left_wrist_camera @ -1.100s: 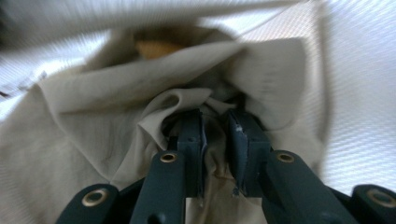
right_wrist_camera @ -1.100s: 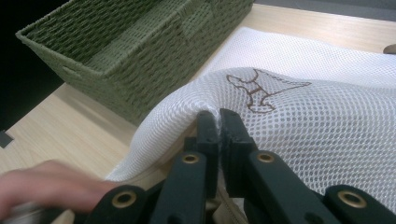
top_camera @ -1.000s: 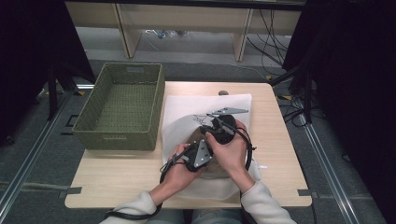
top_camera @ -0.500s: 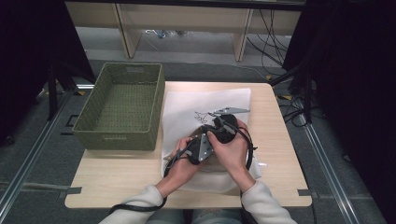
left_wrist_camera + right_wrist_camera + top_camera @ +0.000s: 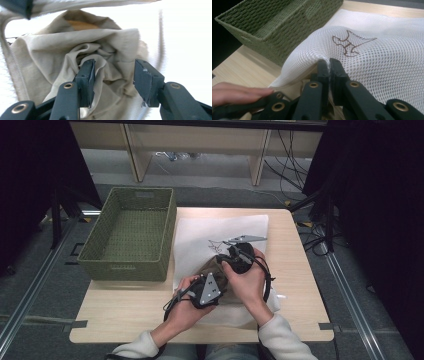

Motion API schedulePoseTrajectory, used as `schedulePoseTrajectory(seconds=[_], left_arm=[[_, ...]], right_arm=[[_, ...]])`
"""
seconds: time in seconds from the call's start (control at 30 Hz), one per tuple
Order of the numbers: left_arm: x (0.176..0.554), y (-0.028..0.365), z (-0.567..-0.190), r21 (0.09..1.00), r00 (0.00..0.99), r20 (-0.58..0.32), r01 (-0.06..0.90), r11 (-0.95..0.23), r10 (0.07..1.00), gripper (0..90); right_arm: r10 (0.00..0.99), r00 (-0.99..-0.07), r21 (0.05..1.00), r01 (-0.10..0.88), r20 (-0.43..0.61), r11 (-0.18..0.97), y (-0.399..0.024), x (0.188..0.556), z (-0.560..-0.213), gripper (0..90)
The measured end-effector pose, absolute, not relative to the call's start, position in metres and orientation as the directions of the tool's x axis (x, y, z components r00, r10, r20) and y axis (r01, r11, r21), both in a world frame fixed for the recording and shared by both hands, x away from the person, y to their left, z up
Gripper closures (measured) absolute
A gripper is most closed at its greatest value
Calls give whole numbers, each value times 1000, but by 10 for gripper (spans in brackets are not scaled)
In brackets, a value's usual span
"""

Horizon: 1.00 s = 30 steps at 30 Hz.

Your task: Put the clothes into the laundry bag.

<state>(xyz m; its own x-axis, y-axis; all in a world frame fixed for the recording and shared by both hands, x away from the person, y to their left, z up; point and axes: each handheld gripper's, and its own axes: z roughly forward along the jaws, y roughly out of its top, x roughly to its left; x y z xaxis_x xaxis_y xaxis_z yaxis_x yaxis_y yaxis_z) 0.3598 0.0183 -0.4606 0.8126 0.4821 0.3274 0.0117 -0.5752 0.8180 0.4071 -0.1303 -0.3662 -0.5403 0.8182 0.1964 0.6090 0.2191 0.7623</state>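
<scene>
- The desk (image 5: pixel 125 317) is light wood, and it carries all the things.
- A green woven basket (image 5: pixel 131 234) stands on the left part of the desk, just beside the bag; in the right gripper view the basket (image 5: pixel 274 22) is at the upper left.
- A white mesh laundry bag (image 5: pixel 220 232) lies flat on the middle of the desk, with a brown drawing on it. In the right gripper view the mesh bag (image 5: pixel 374 57) is lifted at its edge.
- A beige crumpled cloth (image 5: pixel 75 50) sits in the open mouth of the bag, at the near side; in the high view the cloth (image 5: pixel 212 265) is between the two hands.
- The right gripper (image 5: pixel 329 66) has its fingers together, clamped on the edge of the mesh bag, and holds this edge up.
- The left gripper (image 5: pixel 113 76) has its fingers apart; they have just been opening. The cloth lies between them, and the left finger (image 5: pixel 86 77) touches a fold, but they do not press it.
</scene>
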Motion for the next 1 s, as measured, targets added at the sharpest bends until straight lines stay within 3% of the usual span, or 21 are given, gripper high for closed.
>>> schedulePoseTrajectory(seconds=[0.1, 0.2, 0.23, 0.3, 0.47, 0.67, 0.9, 1.0], left_arm=[[353, 15, -459, 833, 843, 272, 36, -553, 464, 519], [352, 6, -460, 824, 863, 290, -4, -567, 415, 606], [356, 6, -459, 792, 853, 341, -33, -610, 396, 637], [362, 0, -465, 792, 861, 328, -27, -609, 389, 691], [386, -11, -481, 758, 874, 341, -38, -651, 346, 731], [404, -15, -491, 735, 847, 379, -30, -677, 373, 704], [395, -10, -491, 729, 840, 410, -66, -682, 356, 545], [384, -1, -488, 761, 851, 377, -59, -647, 366, 517]], right_arm=[[816, -542, 763, 608, 199, 218, -130, 407, -366, 878], [817, -542, 764, 607, 198, 218, -130, 407, -366, 878], [819, -540, 763, 607, 193, 220, -130, 406, -366, 878], [820, -541, 767, 602, 186, 223, -131, 406, -365, 879], [817, -541, 767, 604, 198, 215, -132, 406, -364, 880], [821, -538, 774, 597, 191, 211, -135, 406, -362, 880], [829, -524, 763, 612, 195, 207, -137, 405, -363, 880], [823, -539, 771, 597, 182, 221, -137, 406, -364, 880]])
